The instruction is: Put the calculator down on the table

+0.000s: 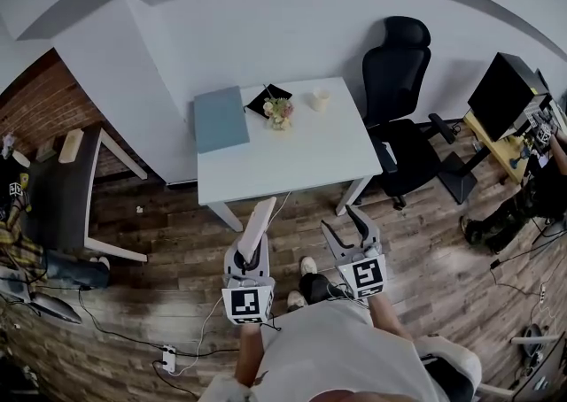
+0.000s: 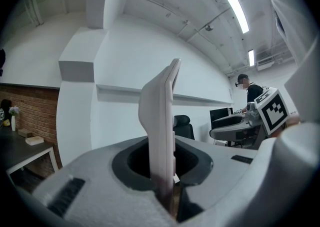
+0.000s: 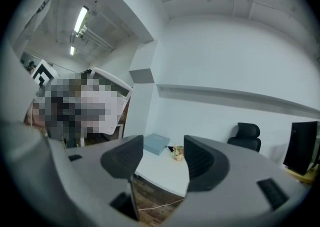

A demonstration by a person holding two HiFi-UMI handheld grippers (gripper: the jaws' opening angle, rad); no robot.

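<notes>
The left gripper [image 1: 251, 252] is clamped on a calculator [image 2: 161, 121] that sticks out past its jaws. The right gripper [image 3: 161, 158] stands wide open and empty, with the table [image 1: 301, 157] ahead of both.

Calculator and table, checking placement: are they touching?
Apart. Head view: calculator held by left gripper above the floor, short of the table.

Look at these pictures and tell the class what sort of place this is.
Probably an office or workroom: a black swivel chair stands by a white table, a dark monitor sits at the right, and strip lights run along the ceiling.
</notes>
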